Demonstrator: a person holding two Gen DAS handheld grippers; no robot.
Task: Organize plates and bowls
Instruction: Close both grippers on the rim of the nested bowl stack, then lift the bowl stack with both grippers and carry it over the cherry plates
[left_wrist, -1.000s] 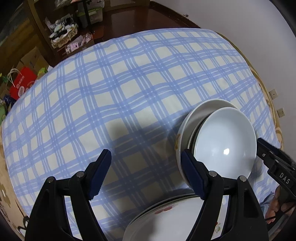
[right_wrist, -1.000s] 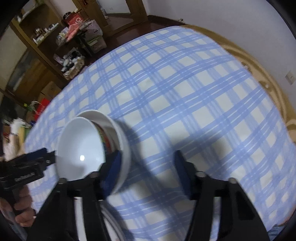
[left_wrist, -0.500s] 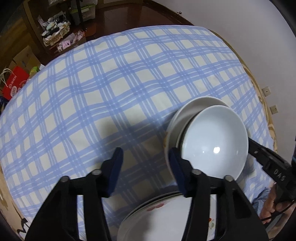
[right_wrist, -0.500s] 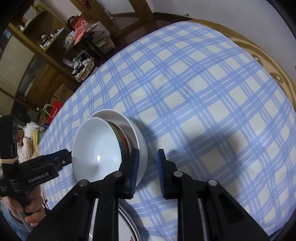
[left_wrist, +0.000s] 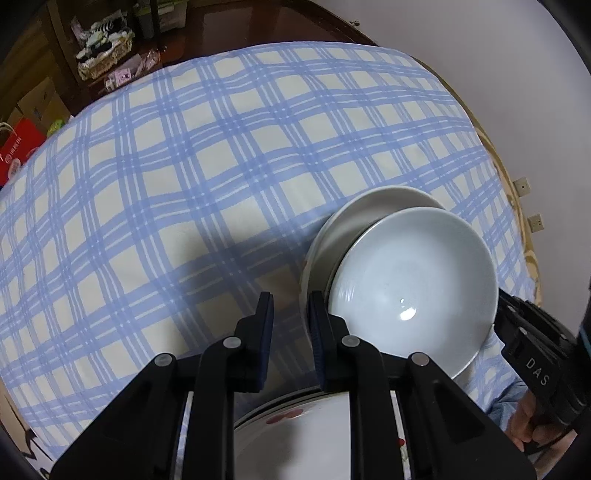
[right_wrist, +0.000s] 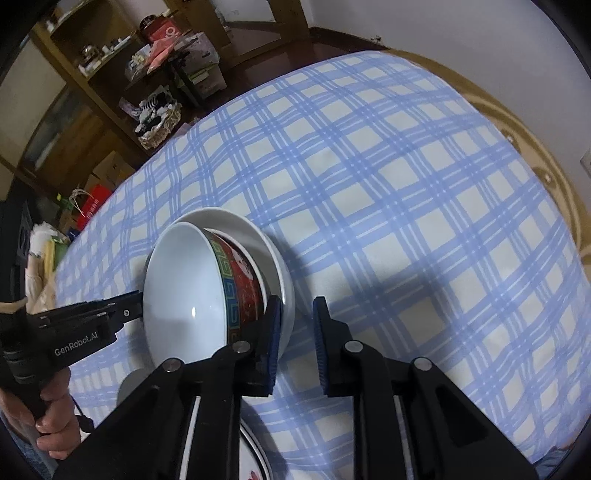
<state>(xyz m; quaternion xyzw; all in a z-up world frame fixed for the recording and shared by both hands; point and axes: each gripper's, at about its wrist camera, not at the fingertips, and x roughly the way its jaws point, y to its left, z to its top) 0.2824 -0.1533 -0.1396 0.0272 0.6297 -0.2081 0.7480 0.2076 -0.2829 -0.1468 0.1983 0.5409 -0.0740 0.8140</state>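
- left tongs (left_wrist: 290, 299): the jaws have just been closing and now stand narrowed to a slim gap with only checked cloth (left_wrist: 184, 184) showing between them, so they grip nothing. the right-hand finger sits against the rim of the stack at its 9 o'clock. pushing from there instead of pinching could slide the bowls across the worktop or bunch the cloth.
- white bowl (left_wrist: 369, 206): it rests on the cloth towards the near-right part of the worktop and carries the other bowl. a sideways nudge on its rim may tip it, as nothing holds it.
- patterned bowl (left_wrist: 413, 295): it leans inside the white bowl, tilted towards 6 o'clock, not seated flat. squeezed from both sides it could pop up, rock out and knock the white bowl, which may chip either one.
- right tongs (right_wrist: 297, 302): the jaws have also just been closing to a narrow empty gap; the left-hand finger is beside the white bowl at its 4 o'clock. uneven pressure against the other tongs could spin the stack.
- plates (left_wrist: 303, 443): stacked at 6 o'clock, close under both tongs. a slipping bowl or a dropped wrist may strike them.
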